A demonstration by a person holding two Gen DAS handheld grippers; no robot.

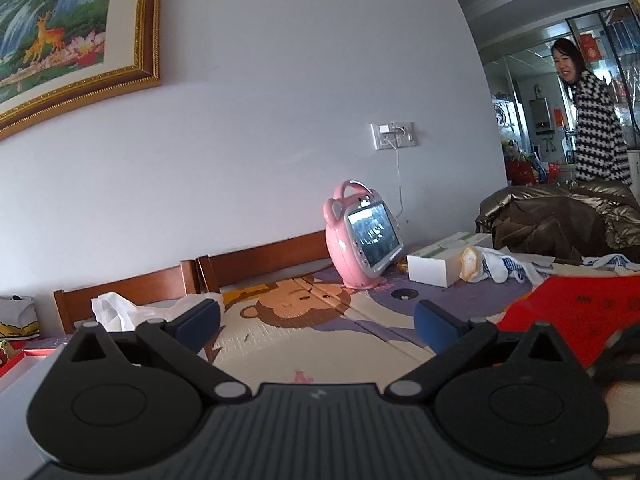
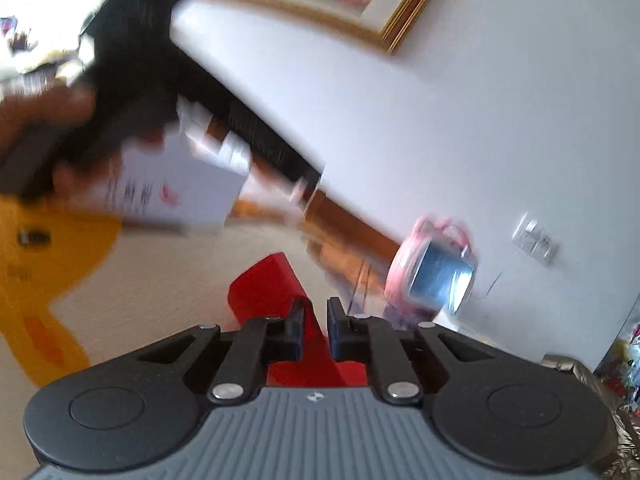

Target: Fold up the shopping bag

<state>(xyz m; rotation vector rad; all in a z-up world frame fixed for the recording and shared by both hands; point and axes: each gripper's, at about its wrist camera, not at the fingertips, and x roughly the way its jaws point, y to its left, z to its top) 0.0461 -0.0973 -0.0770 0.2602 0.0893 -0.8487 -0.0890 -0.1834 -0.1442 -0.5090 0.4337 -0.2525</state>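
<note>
Red, stiff-looking material identifies the shopping bag (image 2: 264, 288), which lies on the cartoon-printed mat (image 1: 304, 320), with one raised edge running between the narrowed jaws of the right gripper (image 2: 314, 322); the pads appear pinched on it (the right wrist view is blurred, so contact is judged, not confirmed). The left gripper (image 1: 318, 316) stands spread wide and empty beside the bag. Recommended: confirm the pinch is secure, carry the edge over squarely, and use the left to pin the sheet flat.
</note>
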